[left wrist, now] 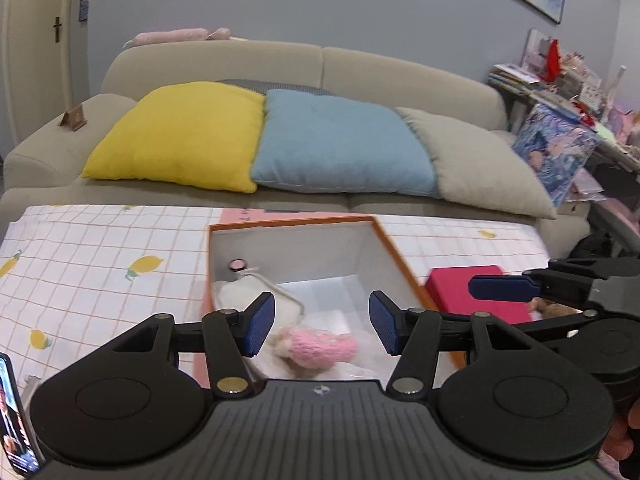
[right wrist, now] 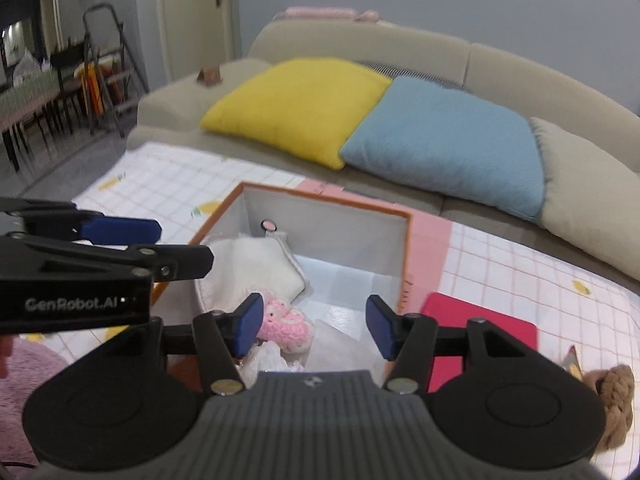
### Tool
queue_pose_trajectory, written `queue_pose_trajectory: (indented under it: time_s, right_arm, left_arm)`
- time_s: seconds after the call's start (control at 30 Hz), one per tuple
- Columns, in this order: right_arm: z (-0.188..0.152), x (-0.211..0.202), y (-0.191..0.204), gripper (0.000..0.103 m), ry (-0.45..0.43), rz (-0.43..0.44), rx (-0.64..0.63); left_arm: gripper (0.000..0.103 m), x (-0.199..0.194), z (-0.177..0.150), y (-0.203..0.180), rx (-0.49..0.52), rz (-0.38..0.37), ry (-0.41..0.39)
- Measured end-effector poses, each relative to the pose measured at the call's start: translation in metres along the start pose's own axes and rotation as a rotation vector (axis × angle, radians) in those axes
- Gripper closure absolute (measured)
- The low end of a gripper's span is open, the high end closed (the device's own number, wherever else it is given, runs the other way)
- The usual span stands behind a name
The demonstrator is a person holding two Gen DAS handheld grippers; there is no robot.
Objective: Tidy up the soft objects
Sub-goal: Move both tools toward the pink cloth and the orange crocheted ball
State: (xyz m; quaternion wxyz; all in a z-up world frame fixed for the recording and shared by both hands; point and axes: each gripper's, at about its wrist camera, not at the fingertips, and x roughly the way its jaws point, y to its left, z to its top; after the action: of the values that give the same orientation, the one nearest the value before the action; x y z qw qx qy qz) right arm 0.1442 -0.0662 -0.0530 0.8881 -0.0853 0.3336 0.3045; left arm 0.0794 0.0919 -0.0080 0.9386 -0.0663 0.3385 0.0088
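An orange box [left wrist: 394,248] [right wrist: 408,240] with white walls stands open on the checked tablecloth. Inside it lie a pink knitted toy [left wrist: 320,346] [right wrist: 286,326] and a white cushion [left wrist: 240,296] [right wrist: 252,268] with a cord. My left gripper [left wrist: 322,326] hovers above the box, open, with nothing between its blue pads. My right gripper [right wrist: 314,326] is open too, above the same box, and holds nothing. Each gripper's blue fingertip [left wrist: 500,288] [right wrist: 120,228] shows at the edge of the other's view.
A red flat object [left wrist: 476,292] [right wrist: 480,332] lies right of the box. A brown braided soft thing [right wrist: 616,392] and a pink fluffy thing [right wrist: 24,384] lie on the table. Behind is a sofa with a yellow [left wrist: 180,136], a blue [left wrist: 340,144] and a grey cushion [left wrist: 480,160]. A phone [left wrist: 16,412] stands at left.
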Motion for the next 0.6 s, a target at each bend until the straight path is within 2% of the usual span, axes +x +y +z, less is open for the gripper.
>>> queue_pose_trajectory:
  time_s: [0.13,0.33,0.5,0.6]
  right_arm:
    - [-0.014,-0.029,-0.013,0.042,-0.052,-0.014,0.056]
    - [-0.045,-0.061,-0.033,0.041,-0.101,-0.087,0.118]
    - [-0.072,-0.077,-0.050,0.041,-0.084,-0.143,0.148]
    - [-0.084,-0.082,-0.060,0.041,-0.066,-0.178,0.155]
  left_arm:
    - [0.040,-0.013,-0.007,-0.016,0.000,-0.055,-0.026]
    - [0.044,-0.022,-0.020,-0.047,0.033,-0.135,-0.048]
    - [0.047,-0.012,-0.030,-0.073,0.052,-0.203,0.009]
    - [0.048,-0.003,-0.037,-0.093,0.098,-0.247,0.054]
